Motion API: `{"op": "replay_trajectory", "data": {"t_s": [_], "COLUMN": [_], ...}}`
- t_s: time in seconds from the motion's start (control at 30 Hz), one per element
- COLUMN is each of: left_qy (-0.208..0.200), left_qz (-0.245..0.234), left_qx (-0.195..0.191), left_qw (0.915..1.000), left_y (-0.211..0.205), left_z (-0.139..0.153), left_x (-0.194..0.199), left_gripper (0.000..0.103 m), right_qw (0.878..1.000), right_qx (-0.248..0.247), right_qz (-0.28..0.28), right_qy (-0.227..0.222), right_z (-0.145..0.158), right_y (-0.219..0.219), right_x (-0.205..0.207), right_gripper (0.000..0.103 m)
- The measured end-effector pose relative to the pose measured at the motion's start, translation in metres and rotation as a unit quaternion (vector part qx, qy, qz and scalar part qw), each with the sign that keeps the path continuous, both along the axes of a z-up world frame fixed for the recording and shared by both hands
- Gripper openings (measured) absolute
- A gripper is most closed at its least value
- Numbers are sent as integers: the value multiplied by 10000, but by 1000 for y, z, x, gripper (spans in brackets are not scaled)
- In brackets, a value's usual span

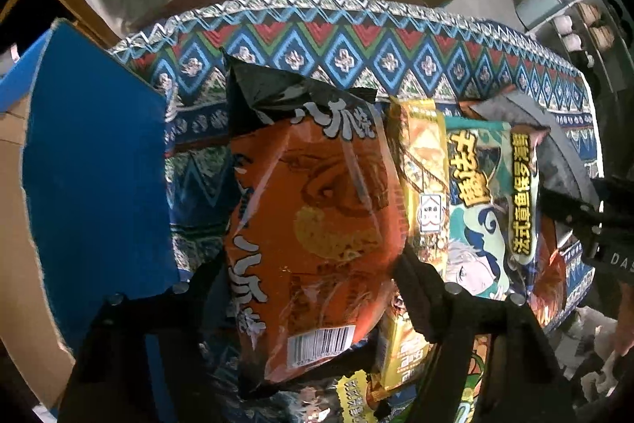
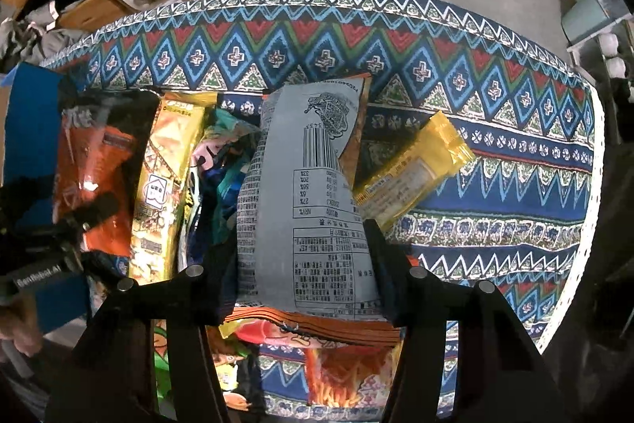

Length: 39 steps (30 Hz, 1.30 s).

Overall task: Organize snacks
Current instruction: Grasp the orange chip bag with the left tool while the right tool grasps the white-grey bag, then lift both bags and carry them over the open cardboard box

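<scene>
The orange bag (image 1: 313, 224) is clamped lengthwise in the left claw (image 1: 305, 276), the grey bag (image 2: 305, 193) likewise in the right claw (image 2: 301, 264).

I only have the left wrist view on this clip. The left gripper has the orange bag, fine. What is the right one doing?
Observer: The right gripper is shut on a grey packet, its printed back with the barcode facing the camera.
Operator: Anything lying to the right of that packet?
Observer: Yes, a small yellow bar lies tilted on the patterned cloth, its near end against the grey packet.
Operator: And below the right gripper?
Observer: An orange pack with a flame picture lies flat under the grey packet's lower edge.
</scene>
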<state>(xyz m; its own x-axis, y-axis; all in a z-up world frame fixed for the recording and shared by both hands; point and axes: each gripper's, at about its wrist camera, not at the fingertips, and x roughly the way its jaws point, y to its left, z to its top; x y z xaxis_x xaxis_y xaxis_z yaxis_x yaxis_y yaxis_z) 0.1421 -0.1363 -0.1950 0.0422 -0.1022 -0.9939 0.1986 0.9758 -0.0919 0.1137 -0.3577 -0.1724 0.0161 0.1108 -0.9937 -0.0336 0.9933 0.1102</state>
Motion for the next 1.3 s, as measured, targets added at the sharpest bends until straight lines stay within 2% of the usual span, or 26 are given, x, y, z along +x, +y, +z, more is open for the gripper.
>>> {"op": "replay_trajectory", "data": {"t_s": [0.17, 0.2, 0.27, 0.33, 0.4, 0.47, 0.53, 0.8, 1.03, 1.3], "left_qy": [-88, -114, -149, -133, -135, -198, -260, -400, -743, -1047], "left_qz": [-149, -208, -340, -406, -404, -413, -408, -360, -427, -390], "left_qx": [31, 69, 161, 226, 248, 272, 218, 61, -29, -82], "left_qw": [9998, 9997, 9992, 9988, 9988, 9986, 9986, 9985, 9963, 9937], "left_y": [-4, -7, -13, -15, -14, -13, -12, -7, -7, -1], "left_z": [2, 1, 0, -3, -6, -5, -2, 13, 45, 81], "left_x": [5, 6, 6, 6, 6, 6, 5, -2, -11, -23], "left_gripper": [70, 70, 70, 69, 67, 55, 52, 50, 50, 50], "right_qw": [9997, 9994, 9982, 9963, 9960, 9957, 9957, 9966, 9951, 9900], "right_qx": [-205, -274, -488, -711, -727, -740, -735, -530, -429, -509], "right_qz": [109, 164, 339, 475, 489, 466, 461, 221, 16, 66], "right_qy": [50, 95, 21, -124, -195, -297, -338, -591, -888, -1318], "right_z": [-11, -17, -22, -23, -22, -21, -20, 8, 42, 81], "right_y": [11, 17, 29, 37, 40, 42, 41, 19, 11, 11], "right_x": [1, 2, 4, 3, 3, 2, 1, -6, -13, -21], "right_gripper": [56, 61, 61, 58, 52, 49, 48, 47, 47, 47]}}
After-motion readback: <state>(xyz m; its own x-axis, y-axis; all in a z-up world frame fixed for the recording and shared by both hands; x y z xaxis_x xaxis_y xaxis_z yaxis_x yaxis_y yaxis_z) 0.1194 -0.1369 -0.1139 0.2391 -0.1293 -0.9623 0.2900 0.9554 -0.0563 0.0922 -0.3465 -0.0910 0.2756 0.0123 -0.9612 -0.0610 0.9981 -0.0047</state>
